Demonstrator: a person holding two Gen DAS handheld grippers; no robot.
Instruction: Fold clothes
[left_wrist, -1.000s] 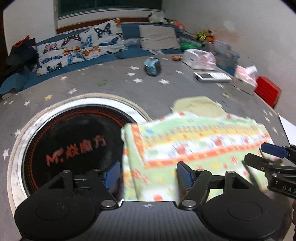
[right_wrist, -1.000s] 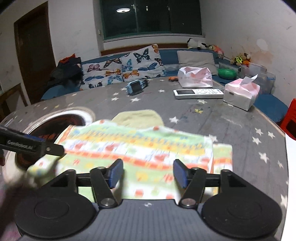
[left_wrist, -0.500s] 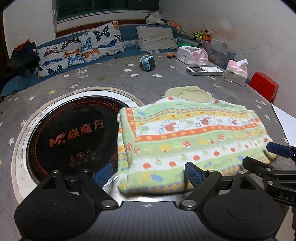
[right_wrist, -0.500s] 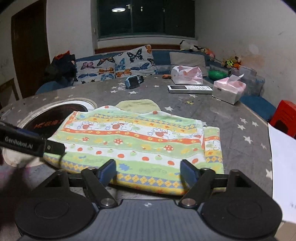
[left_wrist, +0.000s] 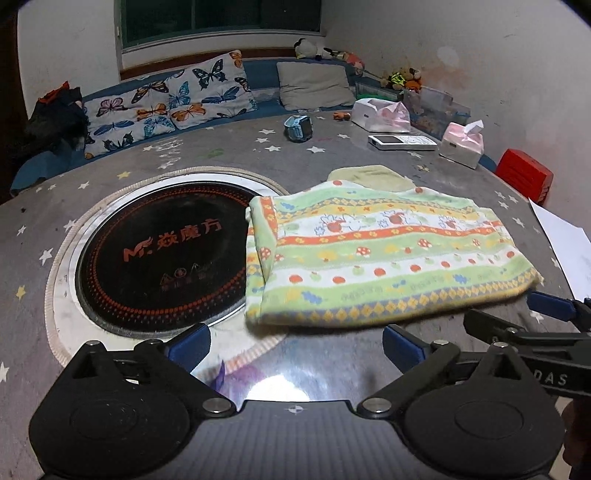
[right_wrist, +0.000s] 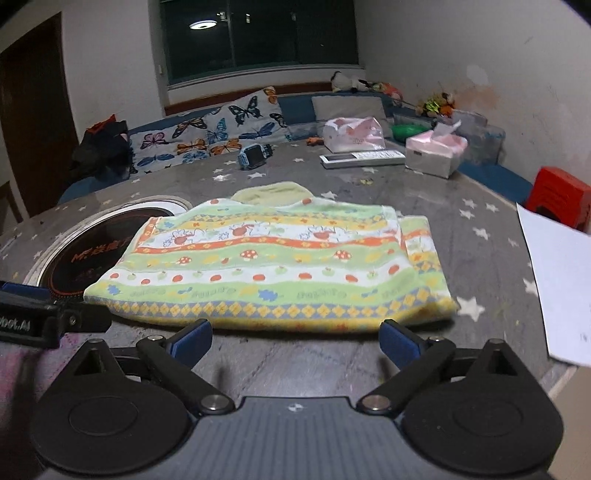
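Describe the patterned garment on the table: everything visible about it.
The patterned garment looks like soft terry cloth with green, white, orange and yellow bands showing mushrooms, apples and rabbits. It lies folded flat on the starred table, one end overlapping the round cooktop, a sleeve tucked at the other, over a plain pale-green cloth. Neither open gripper touches it.

Place: a lived-in home, a sitting and dining room at night.
Table: round grey table (left_wrist: 159, 155) dotted with stars, a built-in induction cooktop (left_wrist: 162, 254) sunk in its middle.
Seating: blue bench sofa (right_wrist: 295, 107) along the wall, butterfly-print cushions (left_wrist: 166, 99), a plain grey pillow (left_wrist: 314, 85).
Clutter: tissue box (right_wrist: 436, 151), remote control (right_wrist: 362, 158), soft toys (left_wrist: 400, 77) in the corner.
Edges: dark window (right_wrist: 258, 33) reflecting a ceiling lamp, brown door (right_wrist: 33, 110), red plastic stool (right_wrist: 559, 195).
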